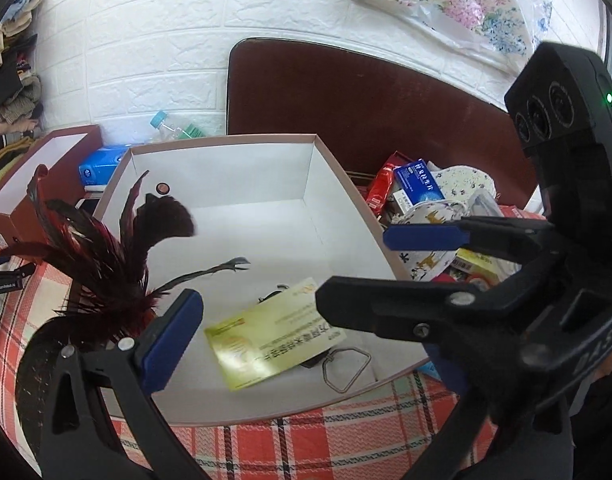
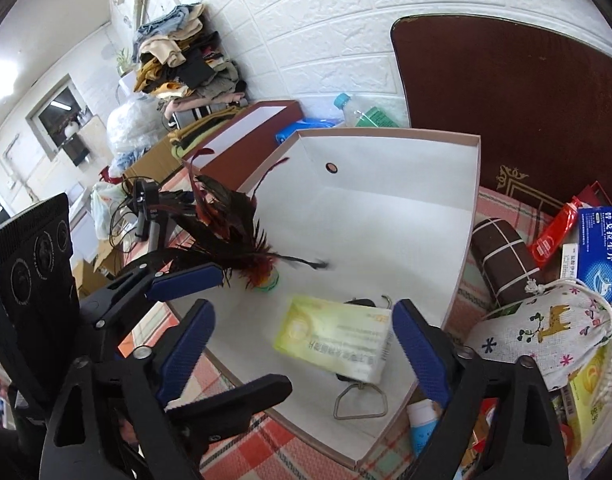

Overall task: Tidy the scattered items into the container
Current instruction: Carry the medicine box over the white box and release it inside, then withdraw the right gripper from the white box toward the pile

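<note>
The container [image 1: 225, 140] [image 2: 386, 132] is a white cardboard box with a pinkish rim on the checked cloth. A yellow-green medicine box [image 1: 273, 332] [image 2: 334, 336] lies tilted inside it near the front, on top of a metal triangular ring [image 1: 346, 368] [image 2: 360, 402]. A dark red feather shuttlecock [image 1: 97, 260] [image 2: 245, 248] rests at the container's left wall. My left gripper [image 1: 310, 332] [image 2: 253, 328] is open beside the shuttlecock, not touching it. Over the medicine box hangs my right gripper [image 1: 352, 266] [image 2: 303, 312], open, pads clear of the box.
Loose items are heaped right of the container: a blue medicine box [image 2: 598, 256], a red tube [image 2: 554, 232], a printed drawstring bag [image 2: 546, 332], a brown checked pouch [image 2: 502, 260]. A brown lid [image 2: 249, 132] sits left, a brown board [image 1: 366, 96] leans behind.
</note>
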Tool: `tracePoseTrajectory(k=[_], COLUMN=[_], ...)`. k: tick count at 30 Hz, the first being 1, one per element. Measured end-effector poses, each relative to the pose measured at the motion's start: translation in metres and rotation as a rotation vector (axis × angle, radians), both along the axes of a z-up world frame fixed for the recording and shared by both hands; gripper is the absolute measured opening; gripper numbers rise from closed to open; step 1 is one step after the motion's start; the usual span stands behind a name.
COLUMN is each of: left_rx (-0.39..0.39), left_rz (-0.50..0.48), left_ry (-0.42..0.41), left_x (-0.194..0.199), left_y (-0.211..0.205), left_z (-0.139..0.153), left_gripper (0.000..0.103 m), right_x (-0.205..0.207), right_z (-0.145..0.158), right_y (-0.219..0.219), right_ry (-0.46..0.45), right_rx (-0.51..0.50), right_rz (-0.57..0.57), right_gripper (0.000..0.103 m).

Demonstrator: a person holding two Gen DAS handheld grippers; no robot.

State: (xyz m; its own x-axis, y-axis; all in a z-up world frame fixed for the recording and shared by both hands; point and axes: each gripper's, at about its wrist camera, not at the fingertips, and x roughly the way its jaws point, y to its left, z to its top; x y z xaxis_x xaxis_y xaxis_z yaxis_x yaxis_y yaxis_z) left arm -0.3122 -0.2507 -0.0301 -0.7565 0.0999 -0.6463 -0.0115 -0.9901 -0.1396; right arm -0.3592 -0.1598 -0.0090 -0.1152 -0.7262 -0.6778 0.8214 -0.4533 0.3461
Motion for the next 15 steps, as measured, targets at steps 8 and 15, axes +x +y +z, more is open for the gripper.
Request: tracePoseTrajectory(k=[8, 15], left_rx=[0.017, 0.015], left_rz=[-0.006, -0.033], left_ry=[0.006, 0.011], left_x=[0.004, 0.014], left_y=[0.003, 0.022], left_z=[0.004, 0.008], left_gripper=[0.102, 0.102], right_x=[-0.004, -0.003], right_z=[0.007, 0.011], right_y=[0.018, 0.047], right_ry=[-0.013, -0.021], right_rx=[-0.034, -0.058], right_rz=[-0.039, -0.086], right_gripper=[0.095, 0.095])
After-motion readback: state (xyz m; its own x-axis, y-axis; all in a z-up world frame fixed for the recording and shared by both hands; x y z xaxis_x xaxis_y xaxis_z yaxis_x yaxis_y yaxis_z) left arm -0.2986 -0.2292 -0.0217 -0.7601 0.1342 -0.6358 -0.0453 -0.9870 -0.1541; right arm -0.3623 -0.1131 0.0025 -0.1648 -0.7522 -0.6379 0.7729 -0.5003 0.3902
